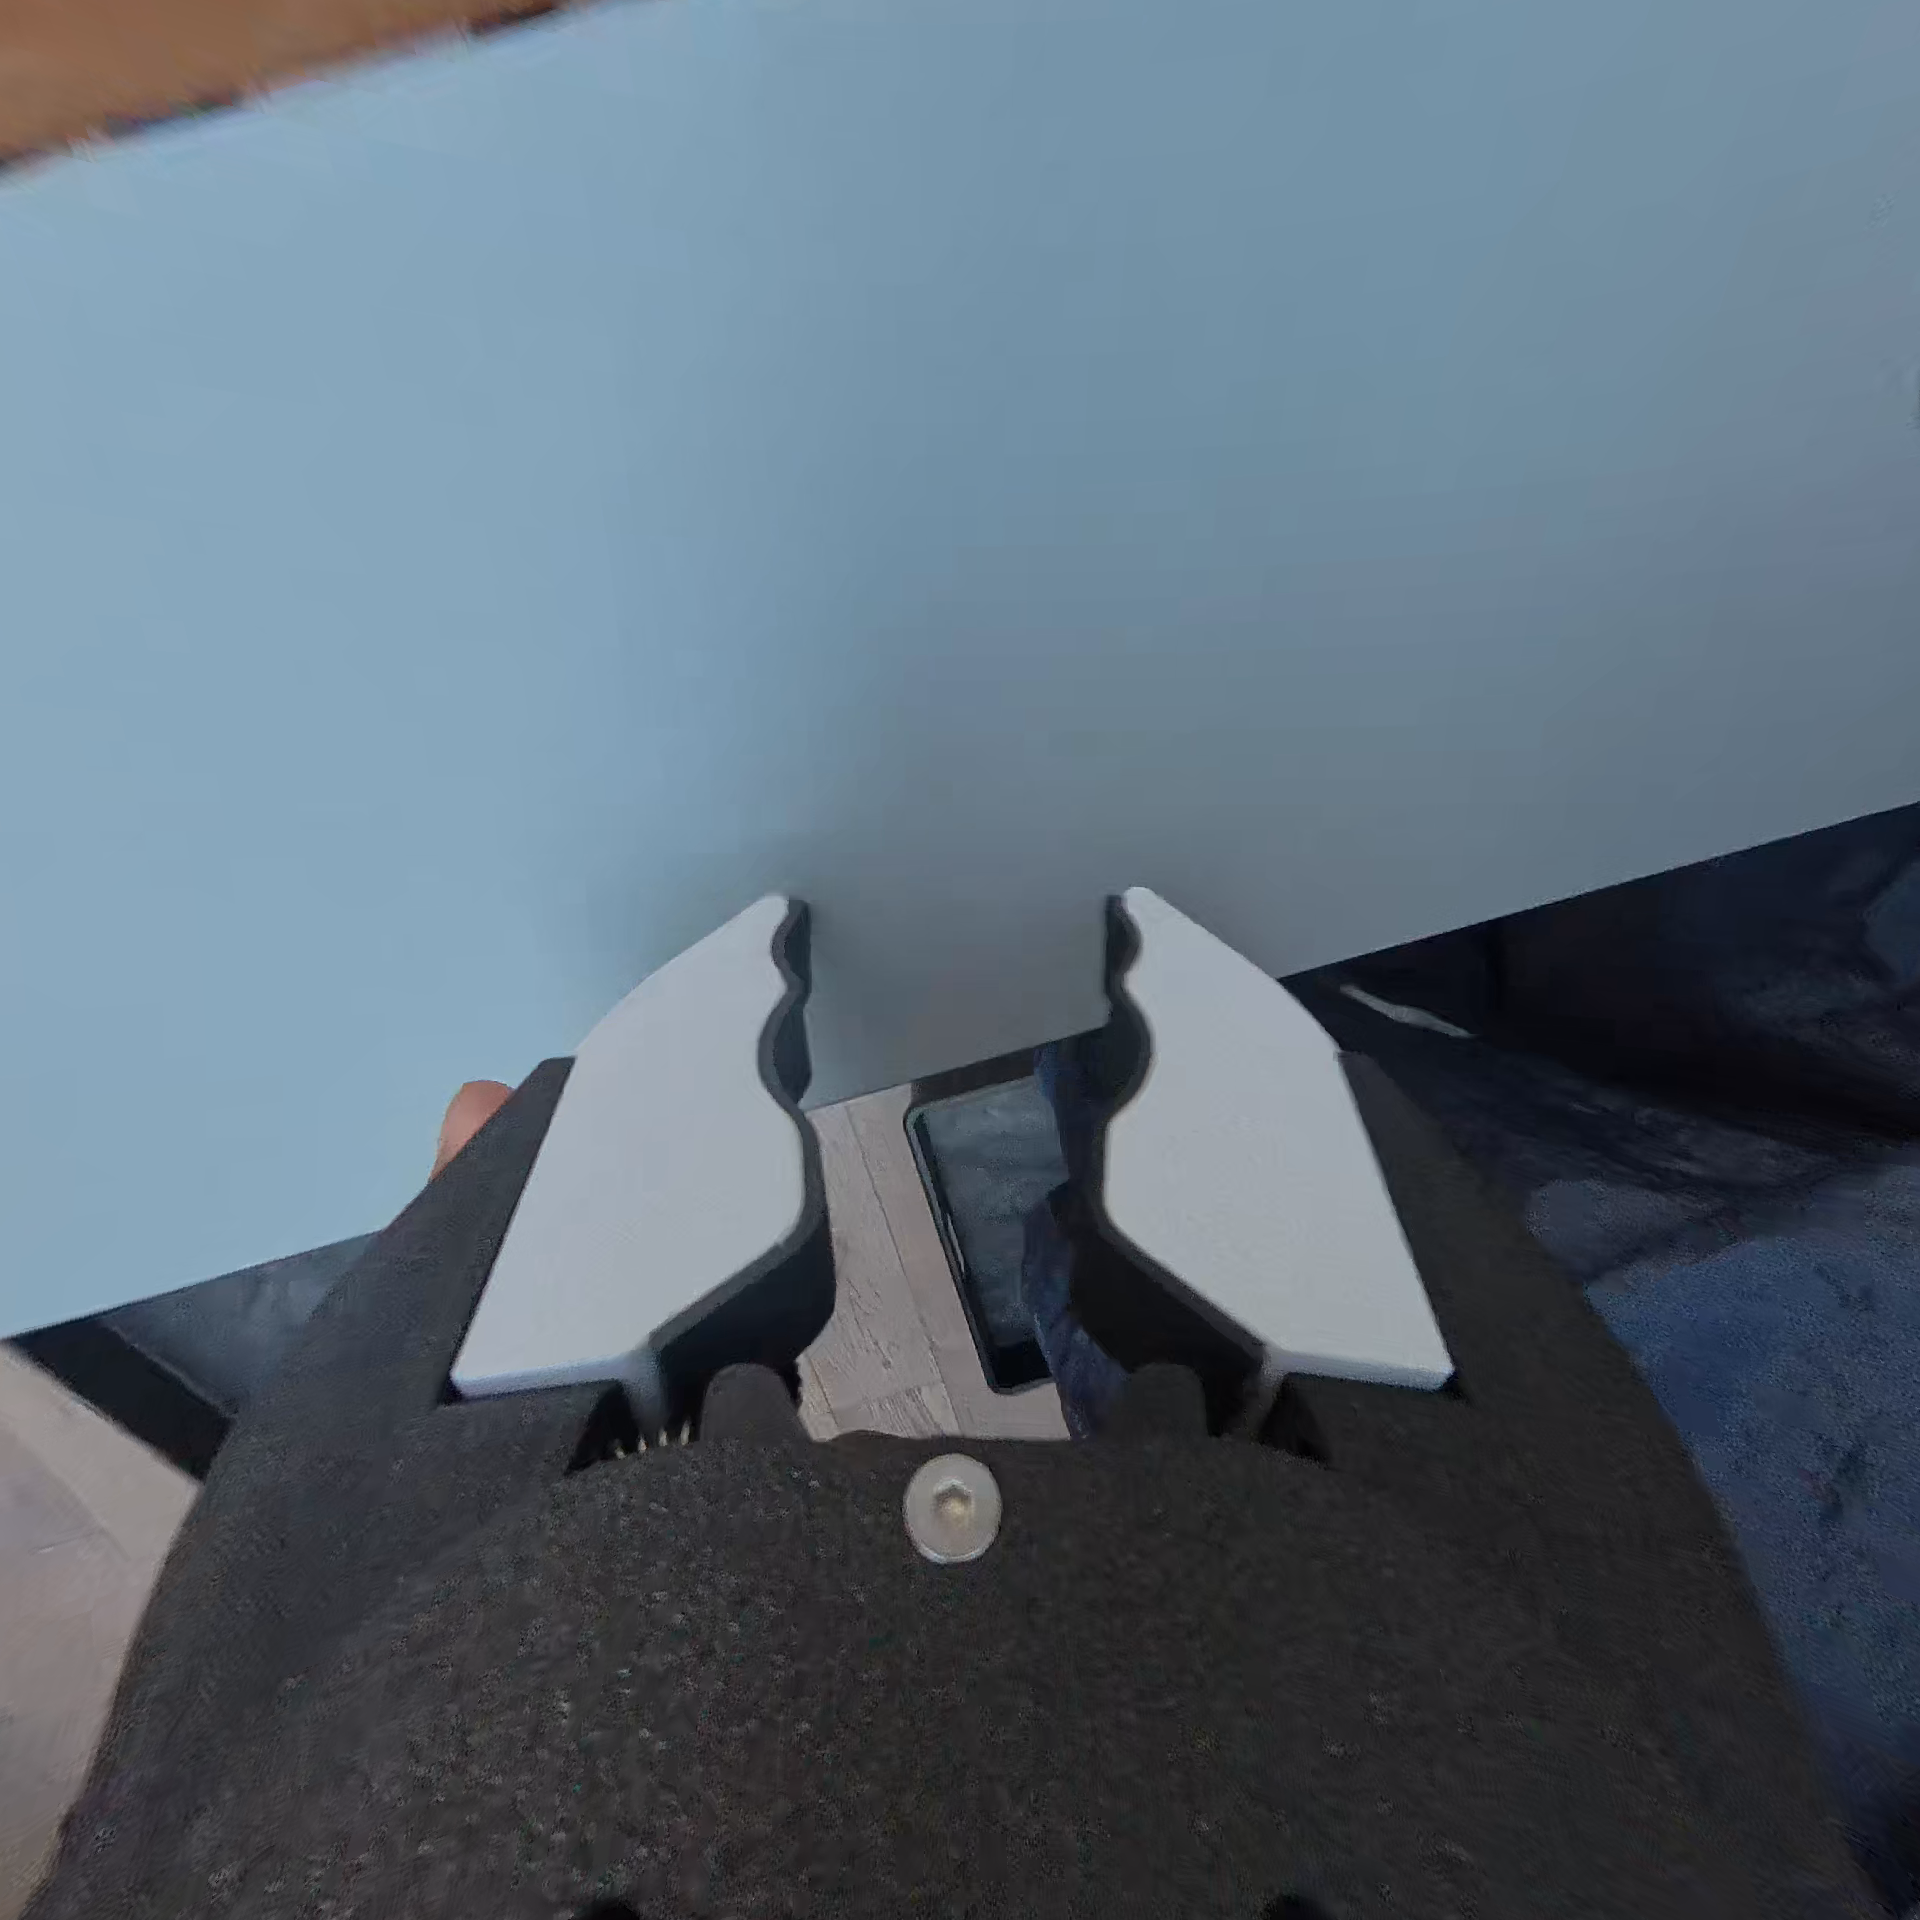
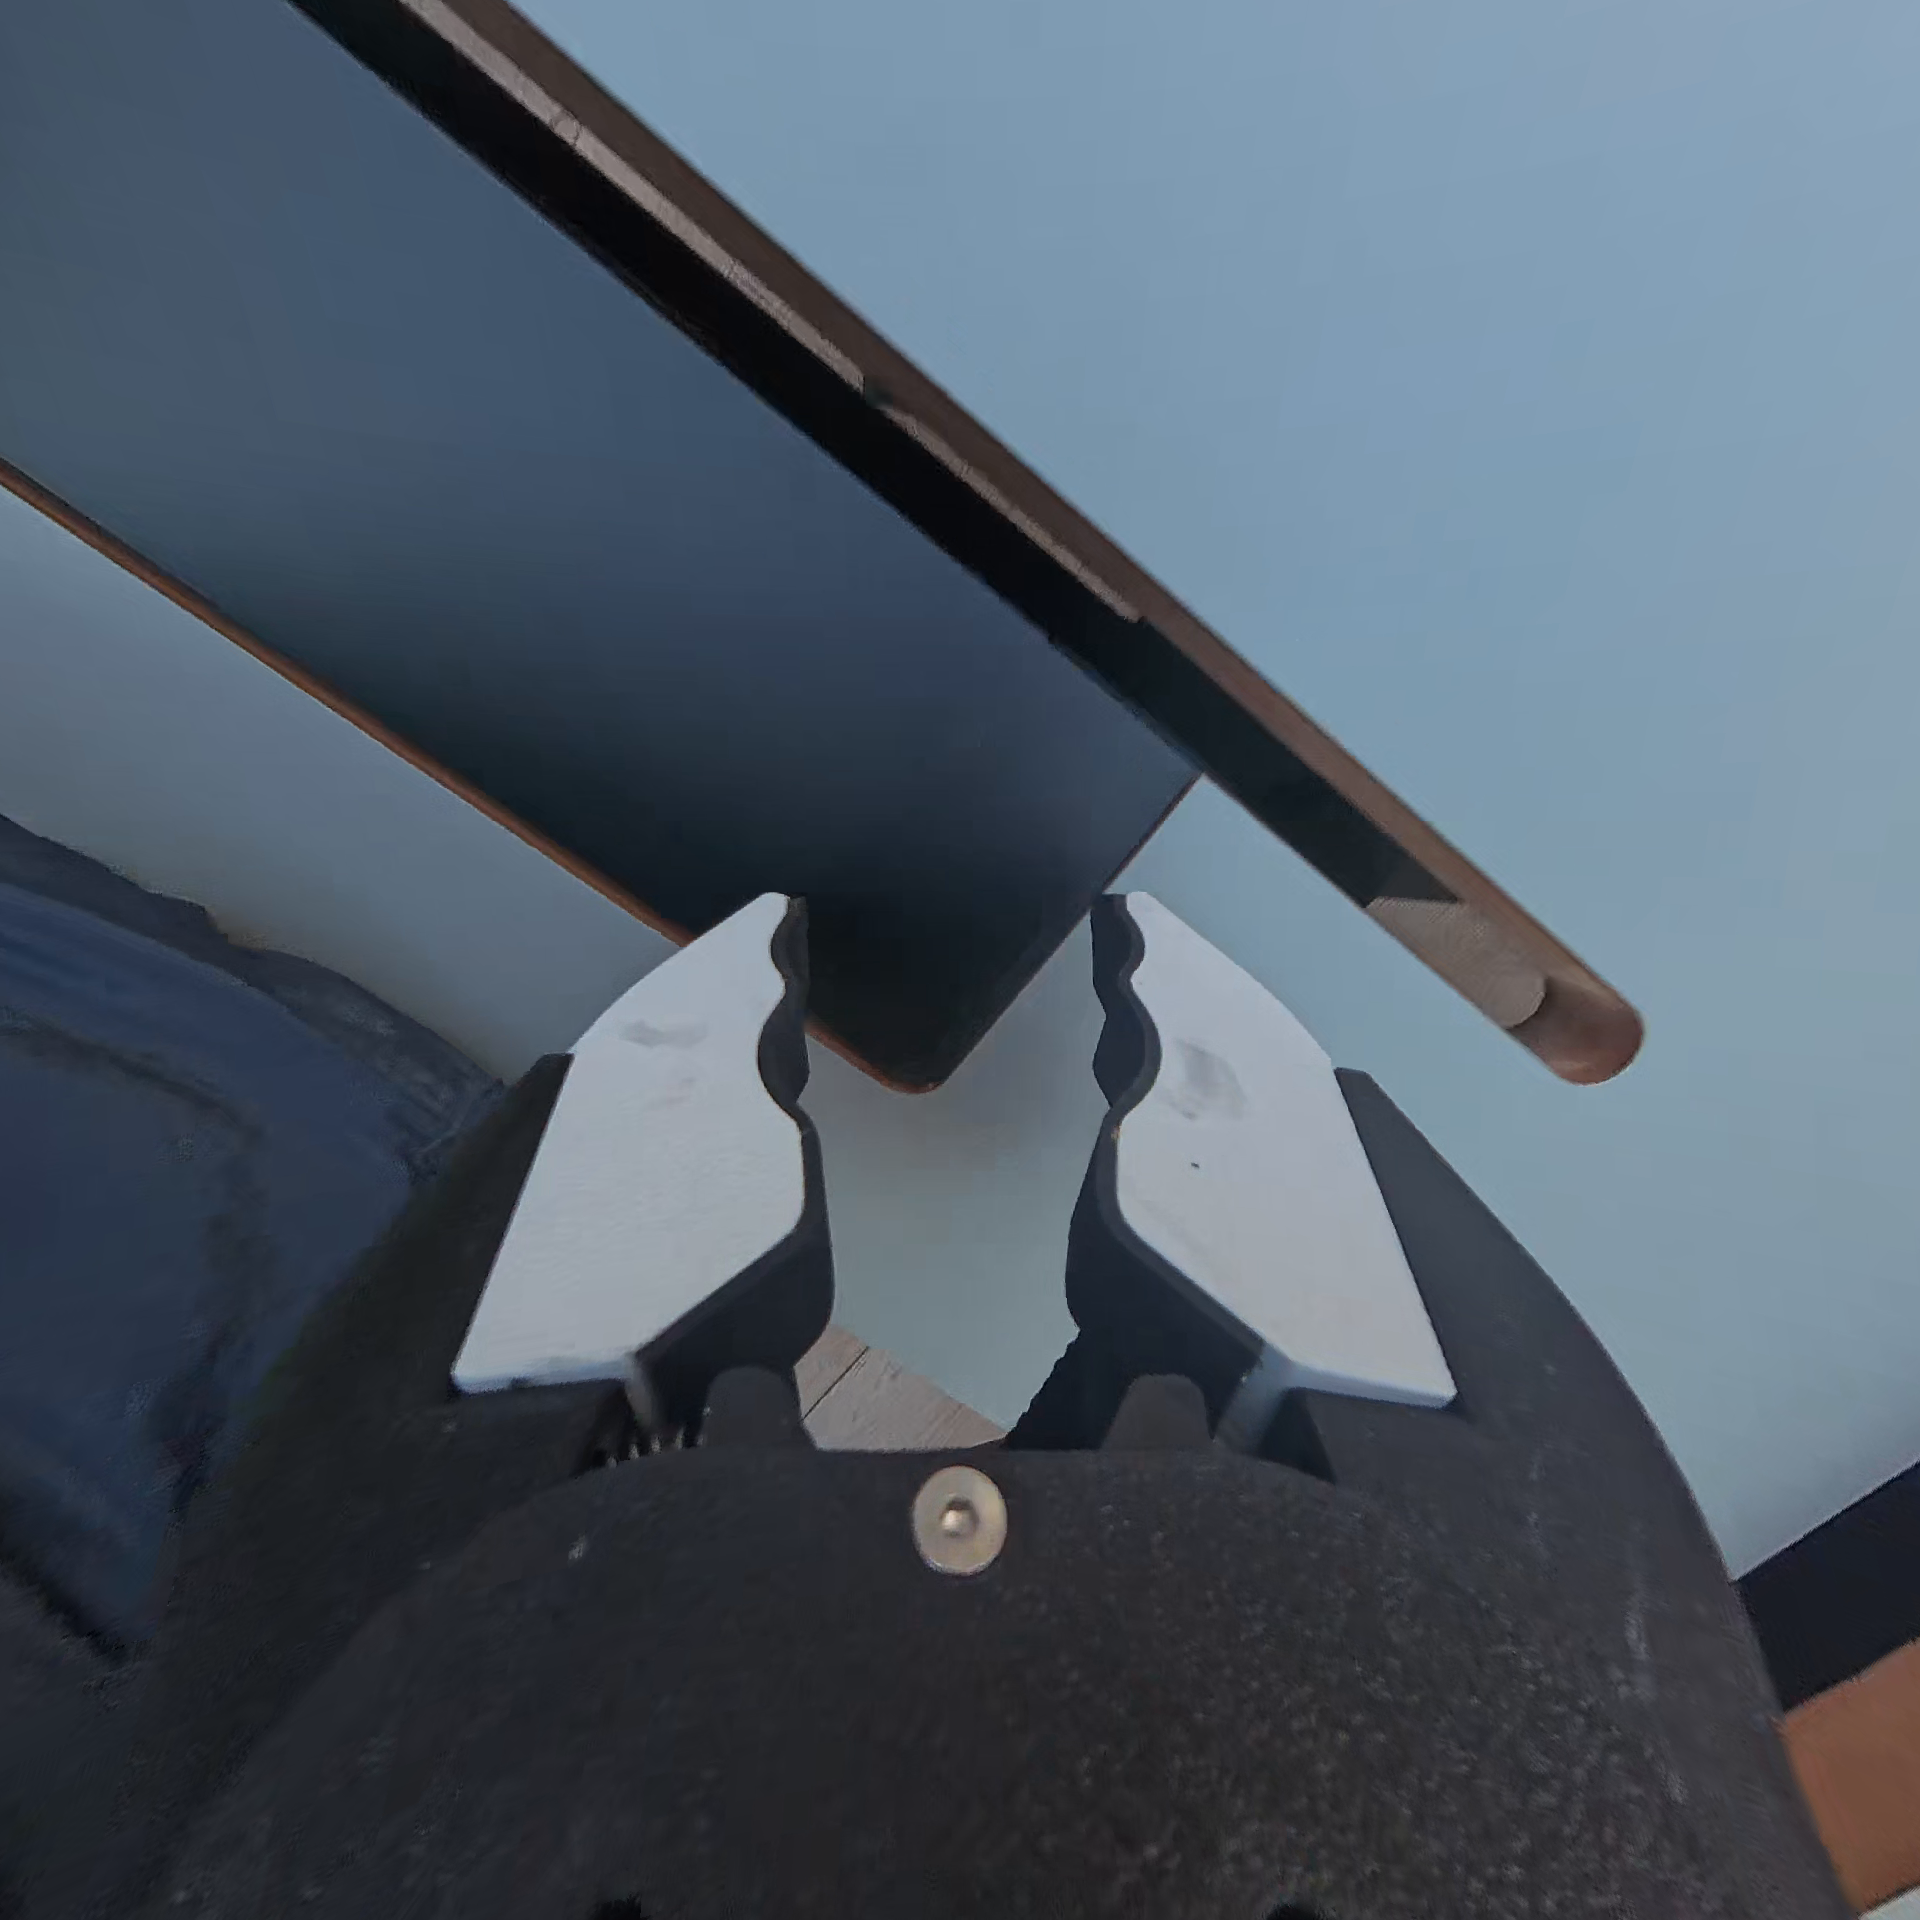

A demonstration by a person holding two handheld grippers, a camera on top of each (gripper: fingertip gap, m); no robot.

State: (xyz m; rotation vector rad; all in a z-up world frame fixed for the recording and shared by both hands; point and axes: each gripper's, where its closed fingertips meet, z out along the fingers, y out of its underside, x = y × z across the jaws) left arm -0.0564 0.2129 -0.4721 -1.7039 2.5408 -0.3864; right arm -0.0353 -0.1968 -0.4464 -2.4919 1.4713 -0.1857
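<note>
In the left wrist view my left gripper [image 1: 956, 914] is open and empty. Its tips lie over a wide, plain light blue surface [image 1: 935, 468], close to that surface's near edge. In the right wrist view my right gripper [image 2: 945, 914] is open and empty. The rounded corner of a dark flat board [image 2: 644, 665] with a thin brown rim shows between its fingertips; I cannot tell if they touch. A long brown bar [image 2: 1558, 1023] with a black side runs diagonally above the board. Light blue surface [image 2: 1455, 416] lies behind both.
Dark blue fabric lies at the lower right in the left wrist view [image 1: 1714, 1299] and at the left in the right wrist view [image 2: 156, 1195]. Grey wood flooring [image 1: 873, 1268] and a dark rectangular opening [image 1: 987, 1226] show between the left fingers. A fingertip [image 1: 473, 1117] shows beside the left finger. Across from one pair of fingers to the other is roughly 40 cm.
</note>
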